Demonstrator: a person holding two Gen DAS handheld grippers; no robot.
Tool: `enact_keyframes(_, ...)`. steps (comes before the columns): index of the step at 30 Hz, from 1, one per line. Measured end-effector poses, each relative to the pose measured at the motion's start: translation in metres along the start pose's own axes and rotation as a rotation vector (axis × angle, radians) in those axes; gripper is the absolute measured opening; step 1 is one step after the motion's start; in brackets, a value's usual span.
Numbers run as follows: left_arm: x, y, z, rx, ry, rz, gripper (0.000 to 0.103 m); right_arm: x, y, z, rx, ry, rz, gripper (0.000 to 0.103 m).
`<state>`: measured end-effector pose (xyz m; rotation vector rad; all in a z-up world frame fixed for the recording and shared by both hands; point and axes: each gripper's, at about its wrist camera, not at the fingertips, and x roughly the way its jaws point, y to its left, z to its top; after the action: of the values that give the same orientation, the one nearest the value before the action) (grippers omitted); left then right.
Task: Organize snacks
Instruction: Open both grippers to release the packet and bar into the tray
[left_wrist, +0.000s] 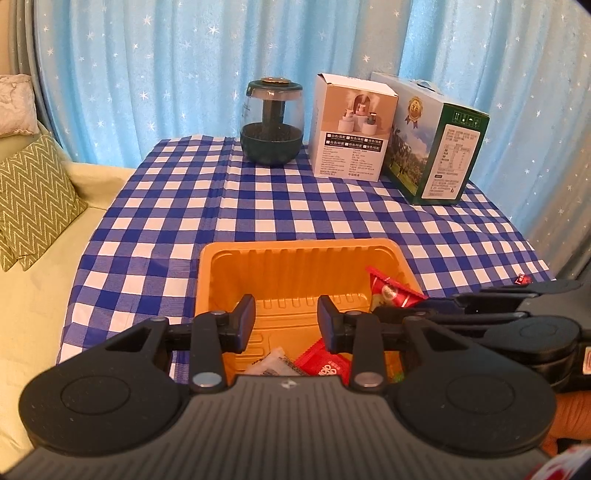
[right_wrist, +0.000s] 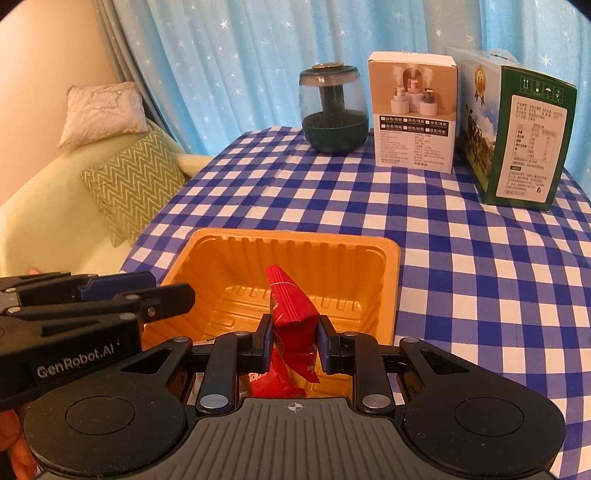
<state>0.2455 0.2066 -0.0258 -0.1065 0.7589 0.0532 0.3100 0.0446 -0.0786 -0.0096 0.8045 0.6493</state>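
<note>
Right claw (right_wrist: 293, 341): pinching a red snack packet (right_wrist: 291, 310) betw. both pads, packet's long axis running forward and up from the claw. Packet hangs directly over the interior of the orange plastic tray (right_wrist: 391, 258), so the release path is straight down; no sideways travel judged necessary.

Left claw (left_wrist: 286, 321): spread, nothing betw. the fingers, positioned over the tray's near edge (left_wrist: 207, 280).

Tray contents in left wrist view: another red packet (left_wrist: 325, 363) and a pale packet (left_wrist: 273, 363) on the floor, near side. Tray sits on the checked desk (right_wrist: 480, 258).

Nearer hand: right, already holding. Est. next step: lower, spread the right claw, drop packet into the free far half of the tray. Keep clear of left claw, just beside on the left.
</note>
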Motion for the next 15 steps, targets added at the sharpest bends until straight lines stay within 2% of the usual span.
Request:
enact_keyframes(8,-0.009,0.008,-0.007,-0.017,-0.005,0.021,0.032,-0.002,0.002,0.000,0.009,-0.001,0.026,0.025)
enact_keyframes(9,-0.011,0.009,-0.007,-0.019,-0.008,0.027,0.035,-0.002,0.003,0.001,0.009,-0.006,0.033,0.025)
enact_keyframes(10,-0.013,0.010,-0.008,-0.021,-0.011,0.032,0.038,-0.002,0.003,0.001,0.013,-0.007,0.040,0.028)
enact_keyframes(13,-0.017,0.012,-0.010,-0.026,-0.015,0.041,0.045,-0.005,0.002,0.002,0.030,-0.022,0.042,0.067)
enact_keyframes(15,-0.020,0.014,-0.011,-0.029,-0.017,0.048,0.049,-0.010,0.001,0.002,0.036,-0.037,0.041,0.067)
